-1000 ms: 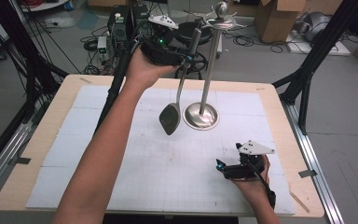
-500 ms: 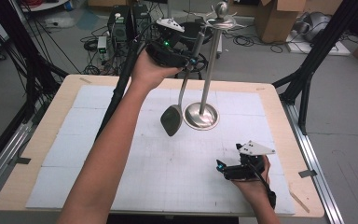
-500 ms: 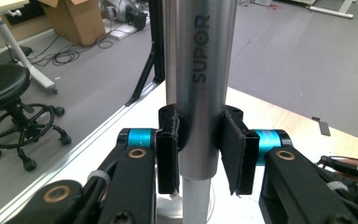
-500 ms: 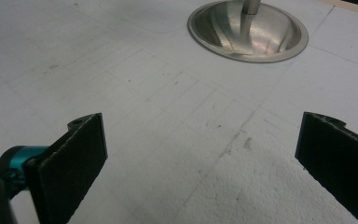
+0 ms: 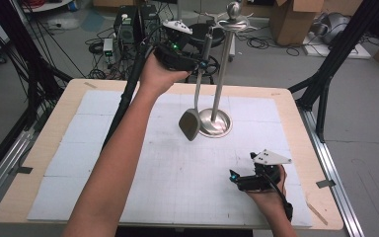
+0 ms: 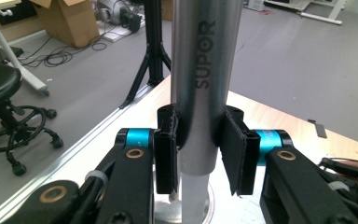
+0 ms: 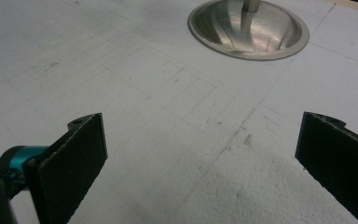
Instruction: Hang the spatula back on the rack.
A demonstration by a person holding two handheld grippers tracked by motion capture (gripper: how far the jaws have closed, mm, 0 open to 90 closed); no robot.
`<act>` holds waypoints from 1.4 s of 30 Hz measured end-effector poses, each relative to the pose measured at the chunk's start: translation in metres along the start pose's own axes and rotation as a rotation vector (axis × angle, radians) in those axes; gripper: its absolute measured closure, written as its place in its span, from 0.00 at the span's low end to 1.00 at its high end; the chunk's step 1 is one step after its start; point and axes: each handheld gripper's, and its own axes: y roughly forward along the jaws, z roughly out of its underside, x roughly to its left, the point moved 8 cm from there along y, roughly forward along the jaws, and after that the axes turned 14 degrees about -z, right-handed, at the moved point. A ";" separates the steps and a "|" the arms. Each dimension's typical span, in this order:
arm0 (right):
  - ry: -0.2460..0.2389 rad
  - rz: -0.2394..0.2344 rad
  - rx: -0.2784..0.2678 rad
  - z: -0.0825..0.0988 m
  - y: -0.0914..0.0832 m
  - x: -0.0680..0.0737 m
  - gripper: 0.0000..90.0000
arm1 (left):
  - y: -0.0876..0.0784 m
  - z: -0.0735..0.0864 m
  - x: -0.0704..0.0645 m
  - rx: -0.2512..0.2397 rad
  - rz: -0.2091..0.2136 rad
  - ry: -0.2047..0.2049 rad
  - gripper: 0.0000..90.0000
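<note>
The silver steel-handled spatula with a dark blade (image 5: pixel 191 123) is clamped by its handle in the left gripper (image 5: pixel 200 64), lifted beside the tall steel utensil stand (image 5: pixel 216 121) (its hook apparently unreached), while the right gripper (image 5: pixel 234 177) rests open on the white mat.

Stand (image 5: pixel 216 121) on the table (image 5: pixel 49 148) right of frame centre; spatula (image 5: pixel 191 123) hanging just left of it; stool (image 6: pixel 0 88) at far left.
</note>
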 end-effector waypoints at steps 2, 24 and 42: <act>-0.002 0.002 0.000 0.000 -0.001 0.000 0.01 | 0.001 0.000 0.001 0.002 -0.009 -0.004 0.75; -0.017 -0.011 0.001 -0.002 0.003 0.004 0.01 | -0.035 0.016 0.007 -0.007 -0.028 -0.039 0.57; -0.008 -0.009 -0.009 -0.004 0.002 0.001 0.01 | -0.074 0.062 0.036 -0.053 -0.092 -0.084 0.42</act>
